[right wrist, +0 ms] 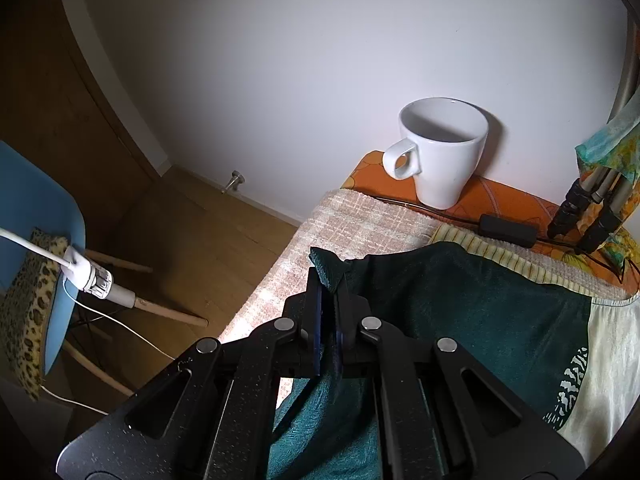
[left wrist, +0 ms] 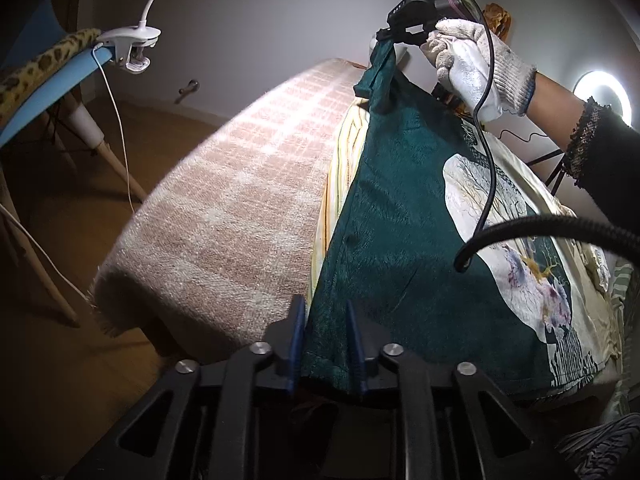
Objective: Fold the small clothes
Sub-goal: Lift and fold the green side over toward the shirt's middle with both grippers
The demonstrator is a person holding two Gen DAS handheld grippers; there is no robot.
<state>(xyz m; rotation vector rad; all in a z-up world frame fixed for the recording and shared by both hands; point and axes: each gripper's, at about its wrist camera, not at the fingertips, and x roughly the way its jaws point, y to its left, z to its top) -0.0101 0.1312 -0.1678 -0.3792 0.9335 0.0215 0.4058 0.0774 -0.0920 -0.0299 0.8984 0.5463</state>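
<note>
A dark green garment with a cream printed panel hangs stretched above the table. My left gripper is shut on its near corner. My right gripper, held by a white-gloved hand, is shut on the far corner and lifts it. In the right wrist view my right gripper pinches a bunched green corner, and the garment drapes away to the right.
A pink-checked blanket covers the table. A white mug stands at the far end on an orange cloth, beside a black adapter and tripod legs. A blue chair with a clip lamp stands left.
</note>
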